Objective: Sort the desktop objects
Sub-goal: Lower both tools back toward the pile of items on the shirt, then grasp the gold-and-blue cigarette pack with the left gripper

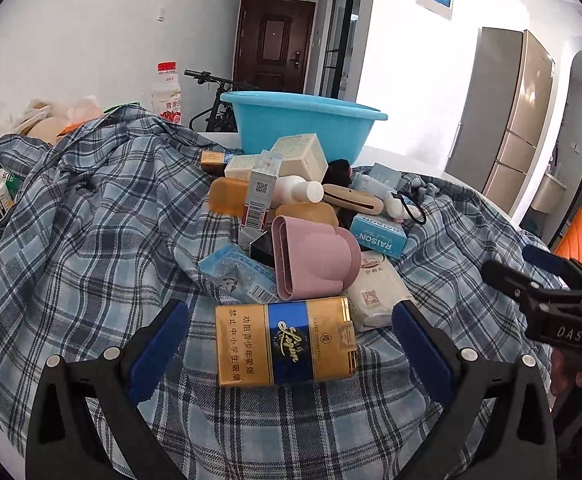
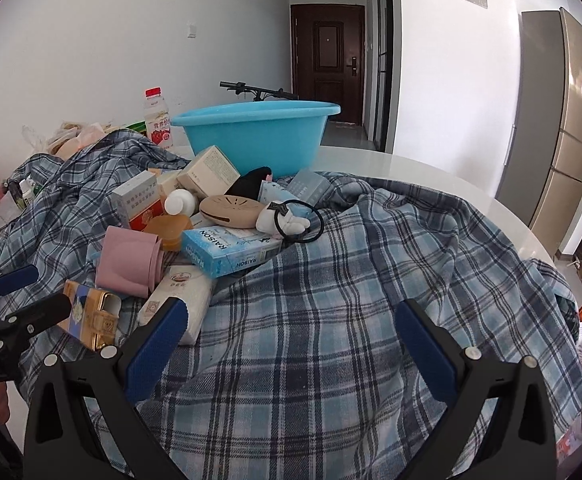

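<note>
We see our left claw (image 1: 291, 344) spread wide, its pads flanking the gold pack (image 1: 287, 344) on the plaid cloth (image 1: 91, 220) — not gripping it. Our right claw (image 2: 291, 344) gapes empty over bare cloth, the clutter pile (image 2: 211, 216) before the blue basin (image 2: 259, 136) — on the tabletop (image 2: 411, 172).

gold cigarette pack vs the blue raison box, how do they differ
The cigarette pack is gold with a dark blue band; the raison box is light blue with white print. The pack lies at the pile's near edge, between the open left gripper's fingers; the box sits deeper in the pile, beside a hair tie. Both are flat boxes lying on the plaid cloth.
</note>
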